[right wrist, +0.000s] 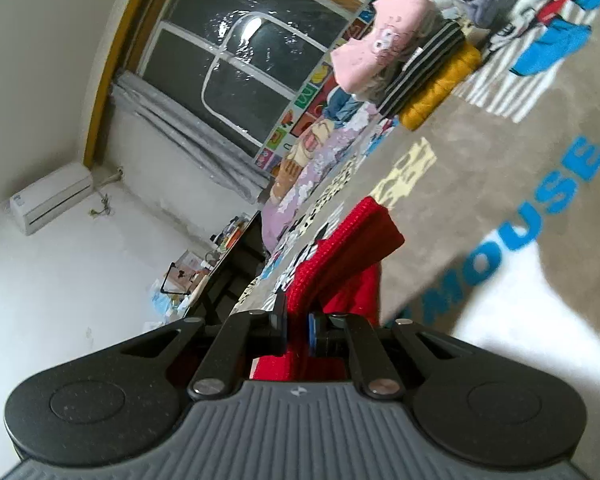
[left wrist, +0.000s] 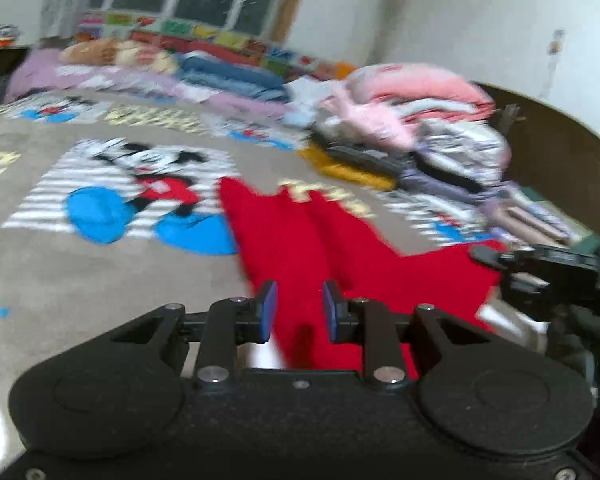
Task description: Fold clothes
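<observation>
the right claw (right wrist: pixel 298 326) is clamped on an edge of the red knit garment (right wrist: pixel 340 256), which hangs up and away ahead of its pads, while the left claw (left wrist: pixel 298 312) stands open with red cloth lying between and beyond its fingers on the bed (left wrist: pixel 60 272). a stack of folded clothes (left wrist: pixel 420 128) sits far ahead to the right of the left claw. i'd judge this piece barely begun: no neat fold shows yet.

"MOUSE" in blue letters on the grey blanket (right wrist: pixel 480 152)
</observation>
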A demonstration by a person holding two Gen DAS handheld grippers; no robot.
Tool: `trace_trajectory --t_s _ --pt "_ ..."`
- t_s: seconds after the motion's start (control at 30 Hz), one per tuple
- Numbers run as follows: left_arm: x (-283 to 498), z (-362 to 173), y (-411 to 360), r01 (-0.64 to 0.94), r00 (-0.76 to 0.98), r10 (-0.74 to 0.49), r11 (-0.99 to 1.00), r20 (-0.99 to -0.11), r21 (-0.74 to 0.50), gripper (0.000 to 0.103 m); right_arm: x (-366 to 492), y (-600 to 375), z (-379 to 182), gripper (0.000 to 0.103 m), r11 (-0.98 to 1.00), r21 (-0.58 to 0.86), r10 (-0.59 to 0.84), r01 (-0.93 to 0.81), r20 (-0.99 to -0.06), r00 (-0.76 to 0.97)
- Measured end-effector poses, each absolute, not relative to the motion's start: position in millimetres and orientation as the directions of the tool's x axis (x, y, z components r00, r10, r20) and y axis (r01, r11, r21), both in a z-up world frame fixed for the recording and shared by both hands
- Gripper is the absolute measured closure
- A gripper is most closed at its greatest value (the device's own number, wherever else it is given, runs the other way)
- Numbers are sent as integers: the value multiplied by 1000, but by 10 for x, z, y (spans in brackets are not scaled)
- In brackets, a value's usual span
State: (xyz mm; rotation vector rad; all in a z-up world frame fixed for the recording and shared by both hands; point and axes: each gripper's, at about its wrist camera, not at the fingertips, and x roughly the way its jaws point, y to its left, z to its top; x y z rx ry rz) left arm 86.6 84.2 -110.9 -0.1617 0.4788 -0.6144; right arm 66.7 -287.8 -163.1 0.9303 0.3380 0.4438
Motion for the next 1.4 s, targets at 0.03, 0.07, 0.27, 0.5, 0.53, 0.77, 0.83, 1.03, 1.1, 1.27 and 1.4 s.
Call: trace_trajectory --t_s 0.03,0.07,0.27,0.5,0.53,0.77,0.83,1.03,1.1,1.27,1.4 --pt "848 -1124 795 542 690 -609 793 -391 -278 81 668 -2876 -1618 92 522 824 503 -220 -89 859" --pt "834 -1150 734 568 661 -620 781 -422 -259 81 669 -2874 -1605 92 525 822 503 -221 -90 860" --pt "574 -1248 486 702 566 -659 700 -495 -130 54 711 -2836 -1466 92 550 815 478 -184 -127 869" --pt "426 -1408 443 739 529 -666 666 -526 -101 51 811 -2704 -1132 92 644 749 445 -156 -201 873" --pt "429 -1419 469 739 523 -680 662 -514 -123 51 841 -2676 -1086 92 661 735 440 -151 -216 872" --pt "481 -1420 554 743 487 -724 637 -489 -204 51 1121 -2376 -738 92 771 623 408 -133 -323 854" --pt "489 -1424 568 745 481 -731 632 -484 -213 51 1267 -2264 -651 92 798 590 403 -125 -367 838" --pt "519 -1434 640 744 466 -753 617 -464 -255 51 1642 -1843 -435 92 871 469 380 -146 -453 807" --pt "535 -1438 675 740 461 -763 612 -453 -279 50 1771 -1703 -405 92 889 433 369 -150 -481 796" --pt "597 -1454 764 725 445 -787 597 -427 -344 47 2040 -1401 -363 92 910 393 348 -134 -546 762" --pt "655 -1466 832 710 427 -809 576 -403 -405 44 2250 -1288 -399 86 906 407 353 -118 -569 743"
